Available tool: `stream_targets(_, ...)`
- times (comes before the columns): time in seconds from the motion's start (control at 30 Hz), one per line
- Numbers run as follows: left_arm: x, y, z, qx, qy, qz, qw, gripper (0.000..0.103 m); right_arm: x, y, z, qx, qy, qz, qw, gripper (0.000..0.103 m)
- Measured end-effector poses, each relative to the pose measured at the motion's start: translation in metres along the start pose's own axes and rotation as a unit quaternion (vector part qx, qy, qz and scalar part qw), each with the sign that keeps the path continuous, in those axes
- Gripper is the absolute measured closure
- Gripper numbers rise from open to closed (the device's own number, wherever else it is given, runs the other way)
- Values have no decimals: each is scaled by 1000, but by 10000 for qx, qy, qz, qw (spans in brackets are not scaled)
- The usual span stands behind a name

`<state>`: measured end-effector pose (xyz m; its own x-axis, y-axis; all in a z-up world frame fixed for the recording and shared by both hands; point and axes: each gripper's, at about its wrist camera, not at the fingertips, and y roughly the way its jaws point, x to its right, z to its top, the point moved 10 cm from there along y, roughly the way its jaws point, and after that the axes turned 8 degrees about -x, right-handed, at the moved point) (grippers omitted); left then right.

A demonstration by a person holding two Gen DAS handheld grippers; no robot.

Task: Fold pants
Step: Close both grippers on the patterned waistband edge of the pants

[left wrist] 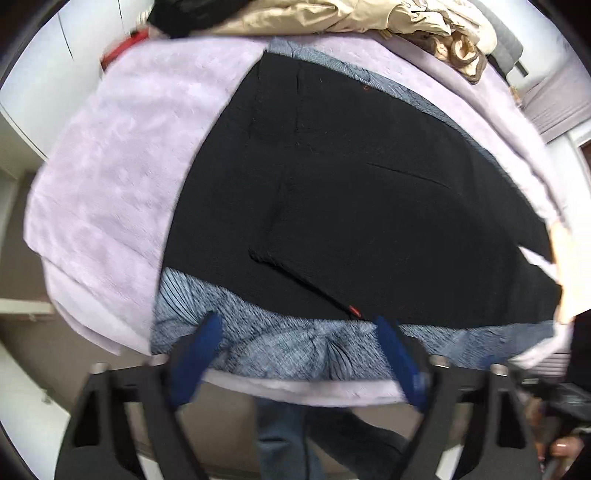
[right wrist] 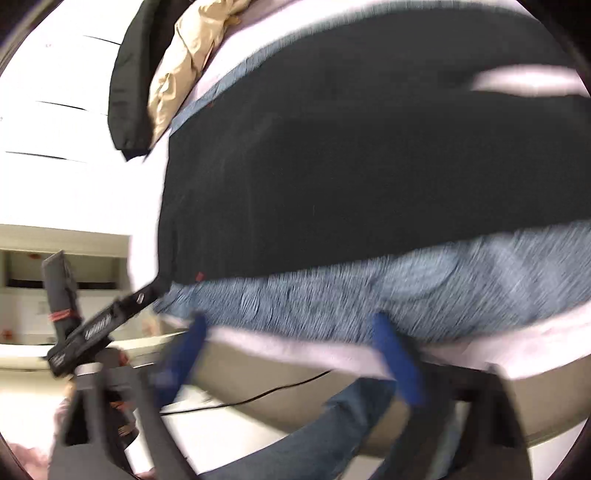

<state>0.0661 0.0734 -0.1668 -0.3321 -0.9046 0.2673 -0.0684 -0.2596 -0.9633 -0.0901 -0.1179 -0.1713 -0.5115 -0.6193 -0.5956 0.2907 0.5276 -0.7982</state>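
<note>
1. Black pants [left wrist: 351, 192] are lying flat on a blue patterned cloth [left wrist: 280, 347], which sits on my lavender blanket [left wrist: 122, 166].
2. My left tongs [left wrist: 299, 332] are spread apart, empty, over the cloth's near edge.
3. My right tongs [right wrist: 288, 328] are the same: apart, holding nothing; that view's blurry.
4. Beige jacket [left wrist: 369, 14] is piled at the far side.

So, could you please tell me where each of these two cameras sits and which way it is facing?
Left wrist: on the left gripper, jaws apart, looking forward and down over the black pants lying flat on the blue patterned cloth; the person's jeans-clad legs show below.
Right wrist: on the right gripper, jaws apart, motion-blurred, facing the same pants from the near edge; the person's leg shows below.
Shared: the pants, the cloth, the beige jacket behind.
</note>
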Motion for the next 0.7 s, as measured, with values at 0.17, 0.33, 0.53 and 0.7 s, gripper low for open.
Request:
stream_targets(0.17, -8, 2, -14, -117, -47, -118, 9999, 24, 28, 11, -10, 89, 589, 552, 9967, 43)
stream_targets(0.33, -4, 1, -28, -180, 81, -225, 9996, 24, 33, -2, -6, 547, 954, 1214, 9865, 44)
stream_targets(0.53, 24, 8, -38, -464, -211, -1053, 9931, 24, 16, -7, 17, 645, 1082, 1720, 9770, 97)
stream_targets(0.7, 51, 17, -44, -673, -540, -1857, 9788, 24, -7, -46, 20, 997, 862, 2138, 9680, 97)
